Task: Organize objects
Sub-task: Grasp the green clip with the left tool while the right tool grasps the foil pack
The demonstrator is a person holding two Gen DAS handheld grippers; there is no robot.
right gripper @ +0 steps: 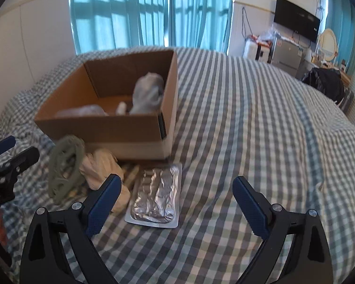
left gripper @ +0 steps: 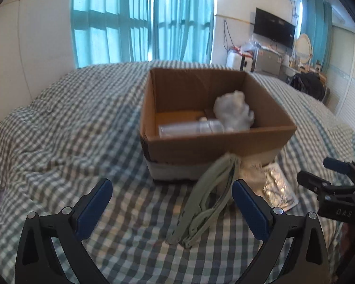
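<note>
While both grippers, left (left gripper: 172, 209) and right (right gripper: 177, 203), hang empty with jaws spread above the checked bed (right gripper: 248, 130), a foil packet (right gripper: 156, 194) lies near the cardboard box (right gripper: 111, 130), seemingly next to be lifted in.

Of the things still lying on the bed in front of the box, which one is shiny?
The flat silver foil packet, rightmost of the three. The grey-green ring-shaped item and the cream cloth bundle beside it are both matte.

Silver foil pack (right gripper: 155, 195) flat beside open cardboard box (right gripper: 120, 132)
</note>
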